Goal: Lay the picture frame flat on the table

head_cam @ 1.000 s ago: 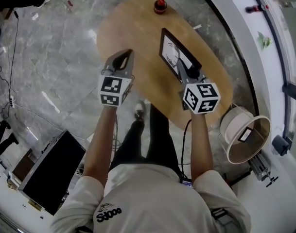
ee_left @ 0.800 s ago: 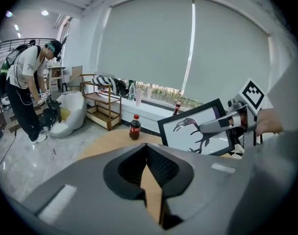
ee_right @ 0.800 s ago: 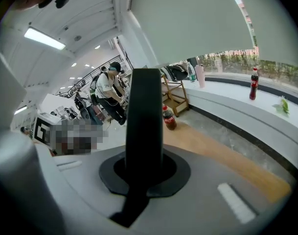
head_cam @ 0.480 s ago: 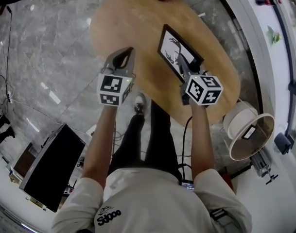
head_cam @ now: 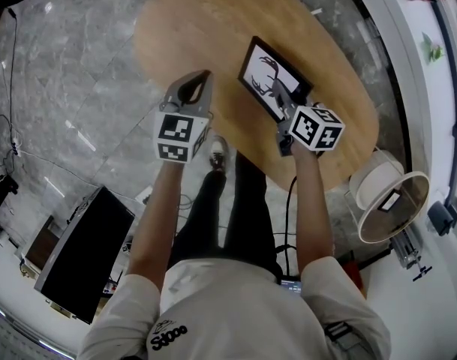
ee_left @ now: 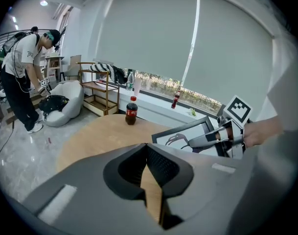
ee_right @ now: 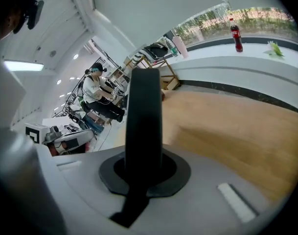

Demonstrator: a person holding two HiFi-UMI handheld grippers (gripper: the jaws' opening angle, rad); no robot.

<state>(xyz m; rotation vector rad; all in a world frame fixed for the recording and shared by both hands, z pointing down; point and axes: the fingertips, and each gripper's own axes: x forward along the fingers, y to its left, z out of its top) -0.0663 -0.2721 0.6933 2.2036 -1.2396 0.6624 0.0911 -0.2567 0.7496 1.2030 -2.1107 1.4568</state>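
Both arms have dropped since a second ago, and the right wrist has rolled: the marker cube shows a different face to the head view, and the picture frame (head_cam: 264, 72) has tipped back, so more of its white print with the dark antlered figure faces up. The right hand-held gripper (head_cam: 283, 102) is clamped on the frame's near corner. In the right gripper view the black edge runs straight up between the jaws, pinched tight. The frame stands out ahead of that gripper, over the right-hand part of the wooden surface (head_cam: 190, 28), leaning rather than lying flat. From the left gripper view its far corner is raised and its lower edge sits down near the wood; whether that edge touches, I cannot tell.

The left hand-held gripper (head_cam: 198, 82) hangs over the near left rim of the surface, well apart from the frame, which lies off to its right. Its jaws are together at the tips, with only bare wood showing through the gap behind them. A cola bottle (ee_left: 131, 112) stands upright at the far end of the surface, well clear of the frame and both grippers.
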